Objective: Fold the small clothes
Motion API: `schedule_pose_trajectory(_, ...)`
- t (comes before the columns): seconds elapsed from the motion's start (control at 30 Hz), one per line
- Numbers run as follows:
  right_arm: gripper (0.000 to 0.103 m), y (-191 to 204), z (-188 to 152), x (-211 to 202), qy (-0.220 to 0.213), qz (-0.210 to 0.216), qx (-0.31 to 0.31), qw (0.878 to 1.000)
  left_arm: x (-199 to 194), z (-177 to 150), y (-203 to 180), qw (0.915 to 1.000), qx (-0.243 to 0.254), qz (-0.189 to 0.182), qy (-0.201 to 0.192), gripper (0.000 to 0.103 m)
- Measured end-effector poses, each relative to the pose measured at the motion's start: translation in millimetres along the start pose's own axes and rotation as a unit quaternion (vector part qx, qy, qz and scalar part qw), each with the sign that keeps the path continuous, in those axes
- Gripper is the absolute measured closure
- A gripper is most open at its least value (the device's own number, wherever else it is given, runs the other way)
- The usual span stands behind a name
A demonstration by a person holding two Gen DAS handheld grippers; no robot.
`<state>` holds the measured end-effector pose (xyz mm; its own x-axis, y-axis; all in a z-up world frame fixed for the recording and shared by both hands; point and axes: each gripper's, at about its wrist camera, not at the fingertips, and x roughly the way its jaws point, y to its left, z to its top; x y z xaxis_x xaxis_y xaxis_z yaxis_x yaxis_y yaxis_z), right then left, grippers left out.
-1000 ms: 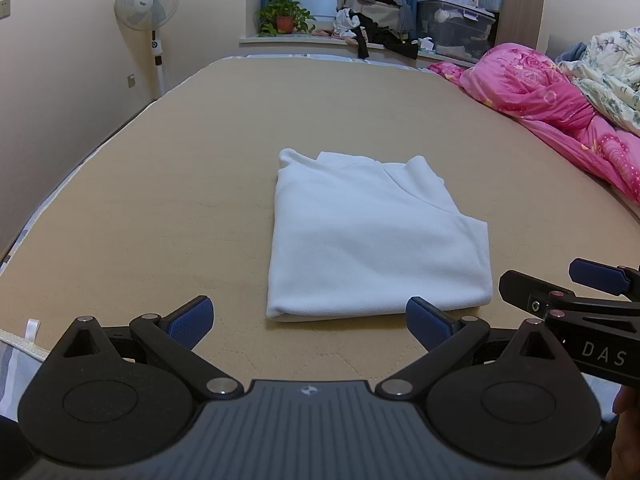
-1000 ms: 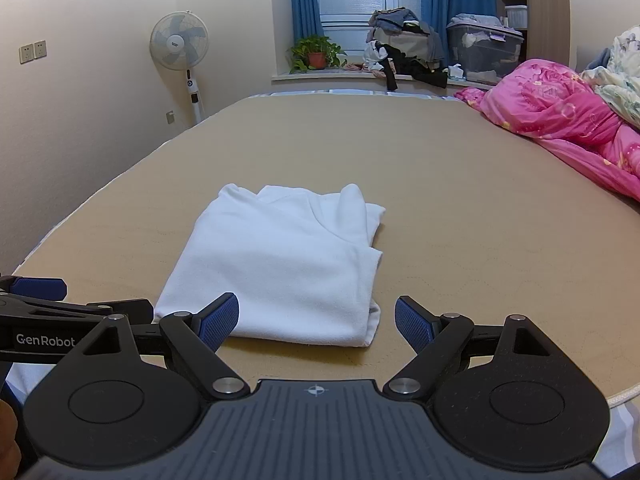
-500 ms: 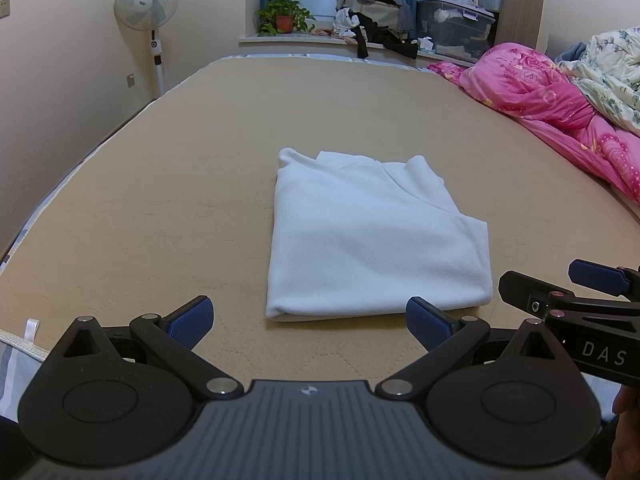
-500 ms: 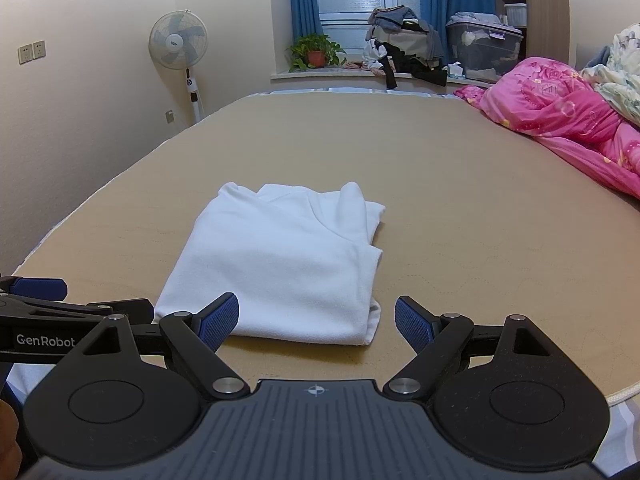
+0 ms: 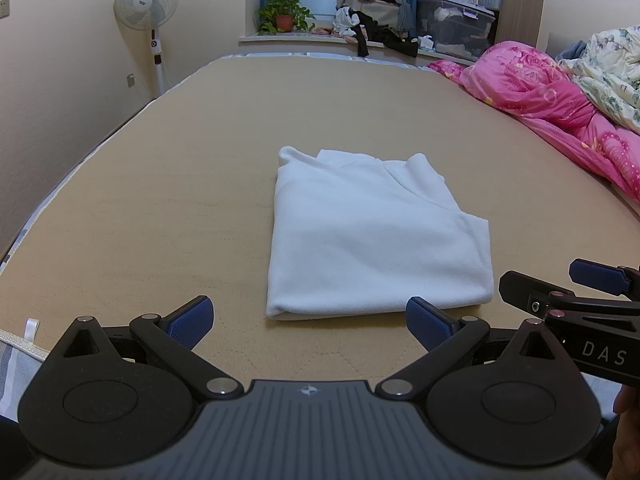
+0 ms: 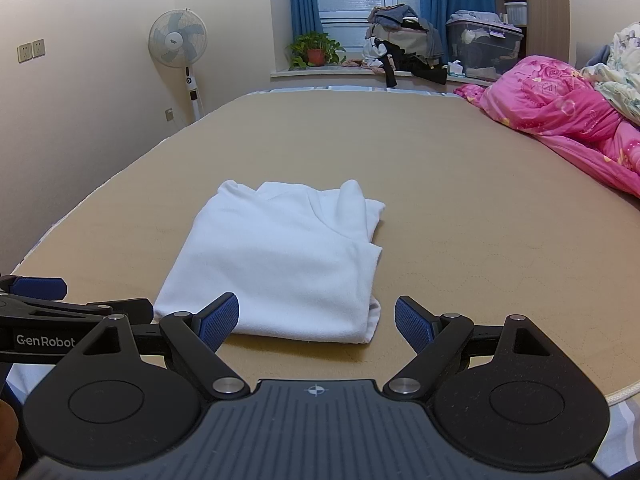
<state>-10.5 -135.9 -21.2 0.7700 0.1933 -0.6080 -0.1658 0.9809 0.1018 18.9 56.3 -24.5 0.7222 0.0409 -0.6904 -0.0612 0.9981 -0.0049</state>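
Observation:
A white garment (image 5: 372, 236) lies folded into a neat rectangle on the tan bed cover (image 5: 160, 200), its fold line toward me. My left gripper (image 5: 308, 322) hovers open just short of the garment's near edge, with nothing between its blue pads. In the right wrist view the same white garment (image 6: 280, 260) sits just ahead of my right gripper (image 6: 316, 320), which is also open and empty. Each gripper shows at the edge of the other's view: the right gripper (image 5: 560, 292) at the right of the left wrist view, the left gripper (image 6: 52, 300) at the left of the right wrist view.
A pink quilt (image 5: 560, 112) and a floral blanket (image 5: 608, 64) are heaped along the bed's right side. A standing fan (image 5: 146, 4) is by the left wall. The window sill at the back holds a potted plant (image 5: 282, 16), piled clothes (image 5: 372, 8) and a storage box (image 5: 456, 24).

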Motion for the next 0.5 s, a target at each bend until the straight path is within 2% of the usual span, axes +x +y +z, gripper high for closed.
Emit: schedule_pose_trajectory(0.5, 0.017, -2.8, -2.5, 0.1, 0.003, 0.0, 0.0, 1.0, 0.2, 0.2, 0.8, 1.0, 0.002, 0.0, 0.001, 0.001)
